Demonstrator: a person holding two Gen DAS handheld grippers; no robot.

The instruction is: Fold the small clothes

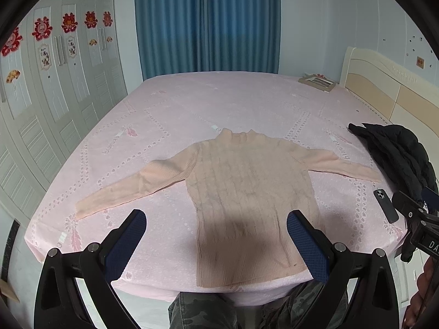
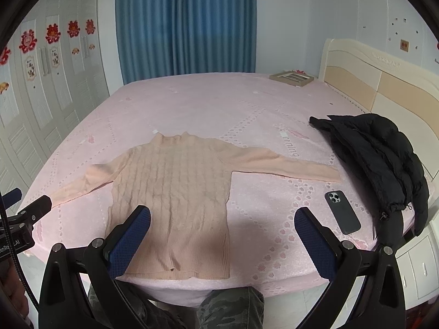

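A small peach cable-knit sweater point(image 1: 247, 192) point(image 2: 175, 192) lies flat and face up on the pink bed point(image 1: 192, 109) point(image 2: 219, 104), both sleeves spread sideways and its hem at the near edge. My left gripper point(image 1: 216, 219) hovers open above the hem, with nothing between its blue-padded fingers point(image 1: 126, 244). My right gripper point(image 2: 223, 216) is also open and holds nothing, above the sweater's lower right side; its left finger point(image 2: 131, 241) overlaps the hem in view. Each gripper's body shows at the edge of the other view.
A dark phone point(image 1: 385, 205) point(image 2: 341, 211) lies on the bed right of the sweater. A black puffer jacket point(image 1: 397, 156) point(image 2: 378, 161) is heaped at the right edge. A picture frame point(image 2: 290, 78) rests at the far corner by the headboard point(image 2: 384, 82). A person's camouflage trousers point(image 2: 227, 309) show below.
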